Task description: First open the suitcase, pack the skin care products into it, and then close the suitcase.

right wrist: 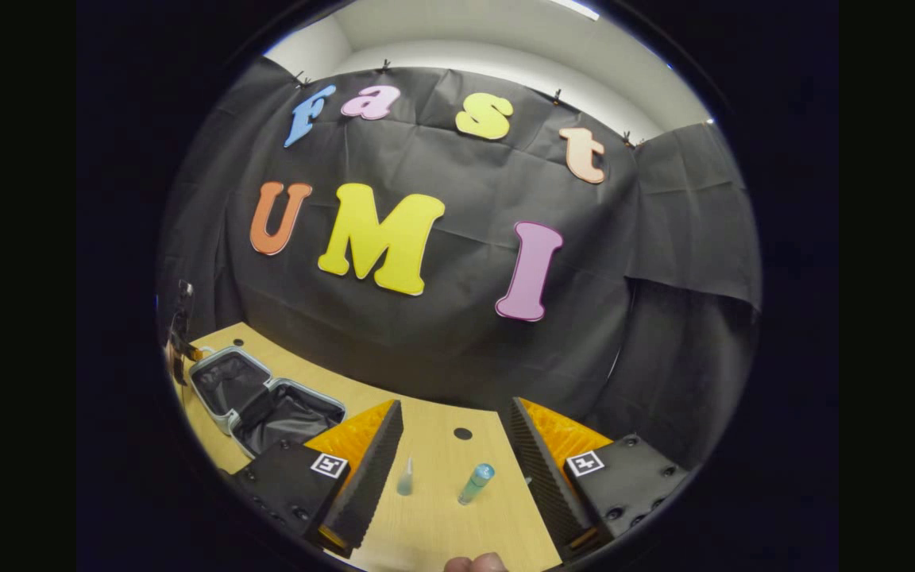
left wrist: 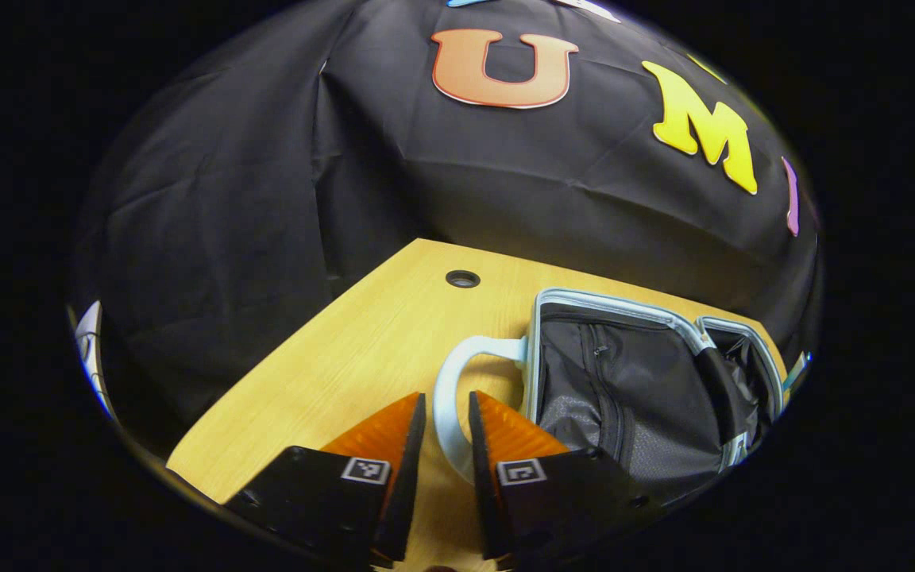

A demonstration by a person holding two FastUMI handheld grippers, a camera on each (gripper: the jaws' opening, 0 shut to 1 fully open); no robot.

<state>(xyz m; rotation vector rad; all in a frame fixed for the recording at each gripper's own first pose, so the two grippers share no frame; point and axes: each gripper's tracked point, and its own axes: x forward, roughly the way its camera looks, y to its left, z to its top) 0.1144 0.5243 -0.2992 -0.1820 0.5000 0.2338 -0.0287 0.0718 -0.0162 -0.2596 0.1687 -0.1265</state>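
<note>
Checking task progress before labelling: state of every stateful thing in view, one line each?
suitcase: open, both halves flat on the table, lining bare, nothing packed in what shows.
suitcase handle: sits between the left gripper fingers; contact unclear.
right gripper: open, holding nothing.
small clear bottle: upright on the table, not packed.
blue-capped tube: on the table, leaning, not packed.

Suitcase (right wrist: pixel 263 401) open on table (right wrist: pixel 434 516), left; two bottles (right wrist: pixel 476 483) right of it (well apart).
</note>
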